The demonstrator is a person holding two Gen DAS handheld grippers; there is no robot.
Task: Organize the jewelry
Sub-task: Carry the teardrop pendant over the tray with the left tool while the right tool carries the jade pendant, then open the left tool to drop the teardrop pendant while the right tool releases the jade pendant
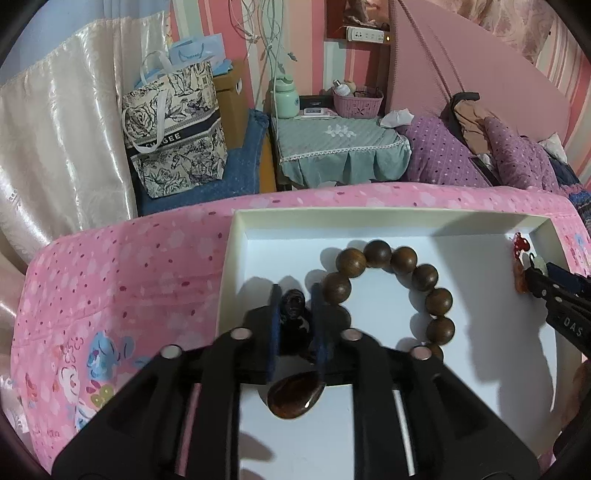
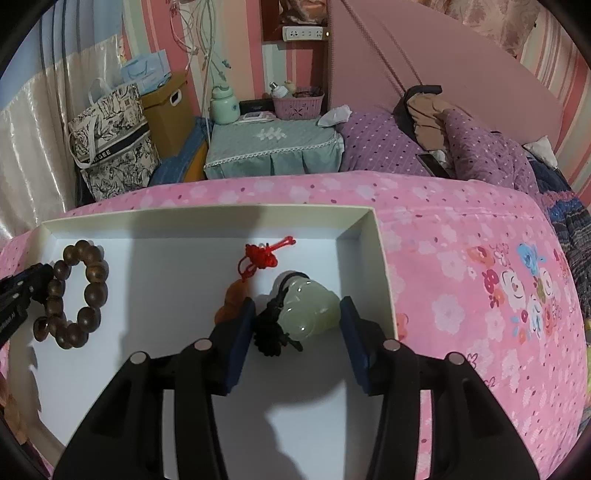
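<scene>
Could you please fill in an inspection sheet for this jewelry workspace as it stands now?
Surface: white tray on a pink floral bedspread.
Job's things: wooden bead bracelet, dark carved pendant, brown teardrop stone, pale green pendant, red knot charm, all in the tray.
Clutter: nothing seen in the tray.
Grippers: left gripper fingers flank the dark carved pendant; right gripper open around the pale green pendant.
Cables: white cords on the wall.
Surroundings: printed tote bag, nightstand.
</scene>
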